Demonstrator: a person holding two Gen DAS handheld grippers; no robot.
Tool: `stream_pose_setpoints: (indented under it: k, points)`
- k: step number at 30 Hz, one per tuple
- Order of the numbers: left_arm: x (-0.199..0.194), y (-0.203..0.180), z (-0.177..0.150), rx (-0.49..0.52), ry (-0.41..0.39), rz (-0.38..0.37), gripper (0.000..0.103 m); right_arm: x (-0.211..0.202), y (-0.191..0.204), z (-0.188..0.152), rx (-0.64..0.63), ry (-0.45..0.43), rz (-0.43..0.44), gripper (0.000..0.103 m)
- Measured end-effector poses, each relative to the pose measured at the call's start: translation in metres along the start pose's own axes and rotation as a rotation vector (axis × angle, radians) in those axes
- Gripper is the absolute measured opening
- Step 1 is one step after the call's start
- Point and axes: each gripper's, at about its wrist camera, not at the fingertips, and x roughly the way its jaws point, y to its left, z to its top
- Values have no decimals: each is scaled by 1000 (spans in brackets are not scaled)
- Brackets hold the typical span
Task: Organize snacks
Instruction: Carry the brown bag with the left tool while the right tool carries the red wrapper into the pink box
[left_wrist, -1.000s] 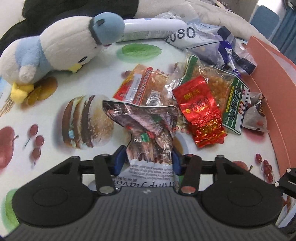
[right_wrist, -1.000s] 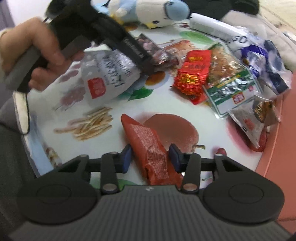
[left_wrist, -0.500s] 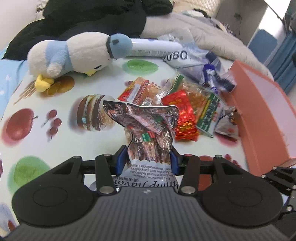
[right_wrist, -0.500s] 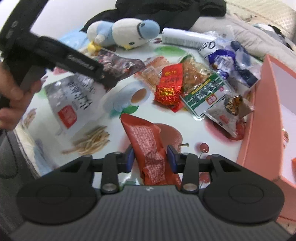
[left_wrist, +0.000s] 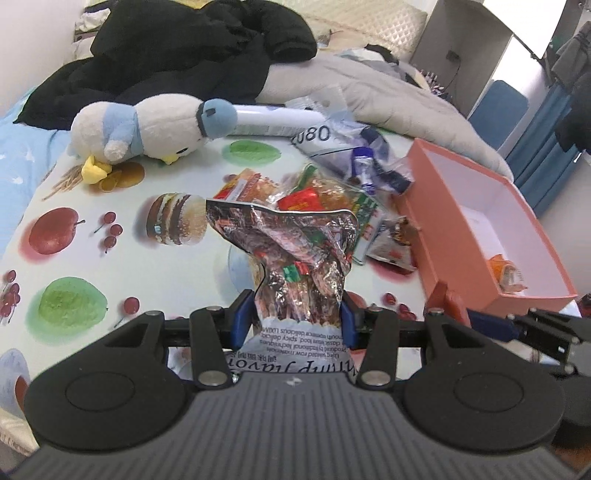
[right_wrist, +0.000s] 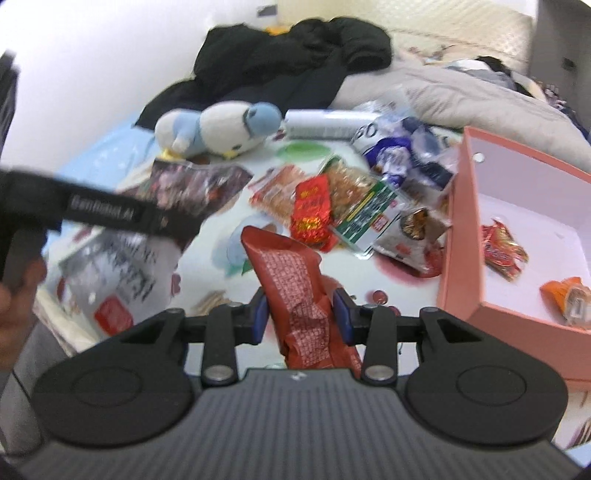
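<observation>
— Since both my grippers are loaded, what is the careful way to finish this?

— One at a time. My left gripper (left_wrist: 293, 321) has its jaws closed on the lower part of a crinkled foil shrimp snack bag (left_wrist: 291, 258), held up above the printed worktop (left_wrist: 110, 266). My right gripper (right_wrist: 300, 319) has its jaws pinched on a red snack packet (right_wrist: 295, 280), also lifted. The pink box (right_wrist: 461, 236) stands at the worktop's right edge, so I judge the right one should go over the box wall first, release low inside, then make way for the left.

— Anything already in the box?

— Two wrapped snacks lie on its white floor. The remaining snack pile (right_wrist: 343, 206) sits mid-worktop just beside the box; a plush penguin (left_wrist: 147, 129) lies at the far edge.

— What can't you make out?

— The right view is blurred, so packet print is unreadable. The foil bag hides the worktop behind it, my grippers' bodies cover each bag's bottom, and the box's near corner is cut off.
</observation>
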Motion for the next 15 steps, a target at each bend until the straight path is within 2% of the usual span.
stream_pose_setpoints:
  k: [7,15]
  points:
    - [-34,-14,-8,-16,-36,-20,53,-36,-6,7,76,-73,-23,40]
    - [-62,-32,-16,-46,-63,-73,53,-71,-4,10,101,-140,-33,40]
